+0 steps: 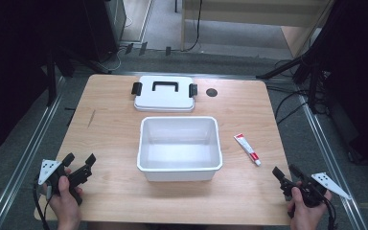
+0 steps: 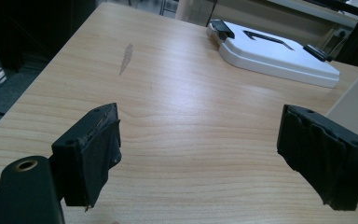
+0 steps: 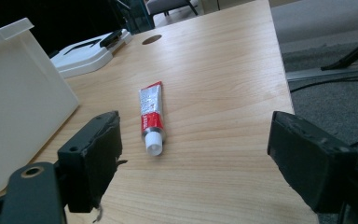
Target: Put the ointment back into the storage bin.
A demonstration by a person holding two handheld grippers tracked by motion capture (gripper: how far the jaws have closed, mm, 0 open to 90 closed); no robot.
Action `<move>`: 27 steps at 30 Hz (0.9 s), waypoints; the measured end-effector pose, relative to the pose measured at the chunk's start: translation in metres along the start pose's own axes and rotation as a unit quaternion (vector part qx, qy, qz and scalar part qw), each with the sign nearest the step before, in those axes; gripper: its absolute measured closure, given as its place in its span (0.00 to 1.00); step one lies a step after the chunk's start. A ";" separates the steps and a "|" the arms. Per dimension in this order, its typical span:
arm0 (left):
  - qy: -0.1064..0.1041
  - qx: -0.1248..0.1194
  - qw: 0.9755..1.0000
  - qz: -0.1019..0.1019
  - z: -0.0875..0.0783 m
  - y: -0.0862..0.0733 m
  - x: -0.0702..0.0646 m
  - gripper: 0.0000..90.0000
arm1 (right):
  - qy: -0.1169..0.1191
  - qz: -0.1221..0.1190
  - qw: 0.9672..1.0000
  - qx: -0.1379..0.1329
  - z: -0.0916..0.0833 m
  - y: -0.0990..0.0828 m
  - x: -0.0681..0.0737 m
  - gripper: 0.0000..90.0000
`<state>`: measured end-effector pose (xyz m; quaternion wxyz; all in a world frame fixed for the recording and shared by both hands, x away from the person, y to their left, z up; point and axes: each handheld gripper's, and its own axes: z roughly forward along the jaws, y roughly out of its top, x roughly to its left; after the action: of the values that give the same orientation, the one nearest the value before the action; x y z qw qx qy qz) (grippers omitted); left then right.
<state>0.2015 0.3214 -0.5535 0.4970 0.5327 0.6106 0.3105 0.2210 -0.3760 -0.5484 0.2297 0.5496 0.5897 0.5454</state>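
Two grippers wait with jaws spread wide, holding nothing: the left gripper (image 1: 79, 167) at seven o'clock on the wooden table (image 1: 105, 134), the right gripper (image 1: 287, 178) at five. Between them sits the smooth white plastic bin (image 1: 179, 165), its latched lid (image 1: 164, 94) at twelve. The small red-and-white tube (image 3: 151, 114) lies at three; probably best pinched squarely across its soft body.

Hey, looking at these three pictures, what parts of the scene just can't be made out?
- Print on the tube: too small in the high view, too blurred in the right gripper view.
- White bin: cut off by the left edge in the right gripper view; its inside is hidden by its own wall there.
- Lid: its far latch is partly cut off behind the bin's corner in the left gripper view.
- Underside of the lid: hidden, it lies handle-up.
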 end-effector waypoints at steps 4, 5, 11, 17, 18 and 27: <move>0.001 0.006 1.000 0.013 0.001 0.000 -0.003 0.16 | 0.004 0.001 1.000 -0.001 -0.001 0.000 0.000 0.19; 0.004 0.007 1.000 0.022 0.001 0.000 -0.005 0.16 | 0.002 0.004 1.000 -0.002 -0.001 0.000 -0.001 0.19; 0.004 0.010 1.000 0.019 0.001 0.000 -0.006 0.16 | 0.000 0.008 1.000 0.010 -0.002 0.002 -0.002 0.22; 0.008 0.010 1.000 0.028 0.001 0.000 -0.007 0.16 | -0.020 -0.004 0.998 0.068 0.003 0.009 -0.001 0.24; 0.008 0.010 1.000 0.028 0.001 0.000 -0.007 0.16 | -0.019 -0.001 0.997 0.079 0.004 0.012 0.000 0.25; 0.011 0.014 0.999 0.032 0.003 0.000 -0.009 0.16 | -0.026 -0.022 0.973 0.227 0.018 0.036 0.016 0.23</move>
<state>0.2036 0.3128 -0.5521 0.4724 0.5557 0.6028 0.3235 0.2468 -0.3619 -0.5160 0.1260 0.5880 0.7041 0.3777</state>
